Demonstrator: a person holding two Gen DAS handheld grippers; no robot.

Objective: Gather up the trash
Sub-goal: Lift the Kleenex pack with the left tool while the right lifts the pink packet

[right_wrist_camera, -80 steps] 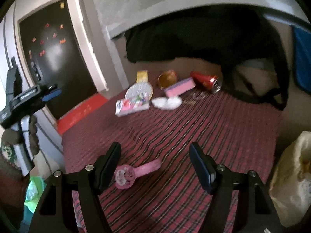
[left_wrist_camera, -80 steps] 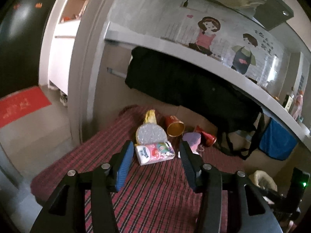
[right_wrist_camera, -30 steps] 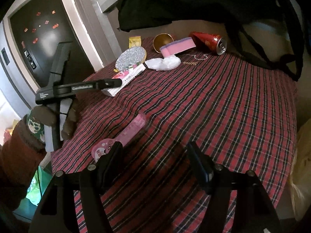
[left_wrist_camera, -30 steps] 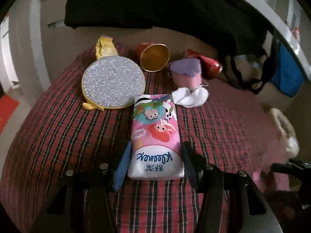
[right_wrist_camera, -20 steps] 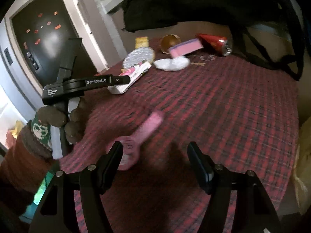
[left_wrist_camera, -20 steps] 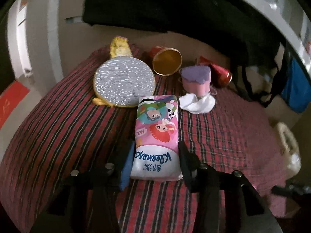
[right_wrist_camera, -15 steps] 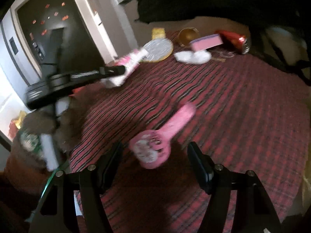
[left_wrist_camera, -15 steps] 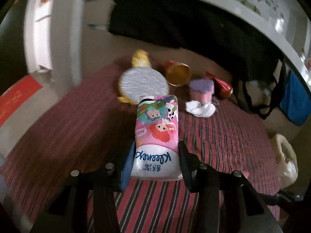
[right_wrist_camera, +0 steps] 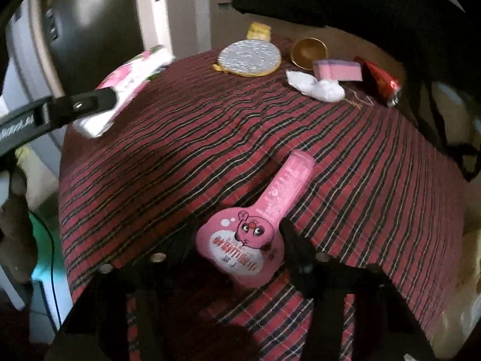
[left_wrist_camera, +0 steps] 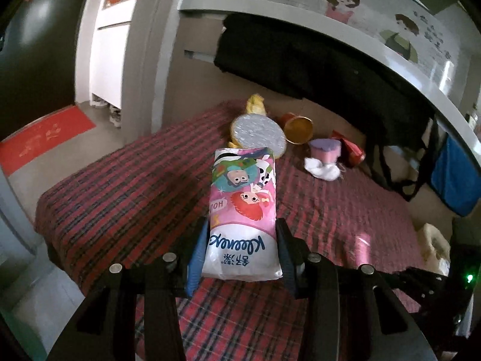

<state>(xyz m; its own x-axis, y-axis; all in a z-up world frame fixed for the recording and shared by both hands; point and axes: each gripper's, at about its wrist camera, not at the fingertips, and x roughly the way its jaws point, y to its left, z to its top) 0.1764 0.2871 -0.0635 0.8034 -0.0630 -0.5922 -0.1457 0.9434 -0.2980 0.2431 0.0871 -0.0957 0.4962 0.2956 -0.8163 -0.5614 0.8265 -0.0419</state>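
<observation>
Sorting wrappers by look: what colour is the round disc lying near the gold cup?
Glittery silver with a gold rim, the round disc shows best in the right wrist view.

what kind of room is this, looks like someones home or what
Most likely a home, perhaps a living or dining corner: a table under a red plaid cloth, cartoon wall stickers above a grey ledge, a red doormat by a dark door, and shoes on the floor.

Open room: the plaid table [right_wrist_camera: 375, 156] lay bare across the frame's middle and right.
Blocked: top centre held a silver disc [right_wrist_camera: 249, 57], gold cup [right_wrist_camera: 308, 51], white tissue [right_wrist_camera: 315, 87], red can [right_wrist_camera: 380, 82].
Overhead: a black bag [left_wrist_camera: 315, 63] hung above the far edge.
</observation>
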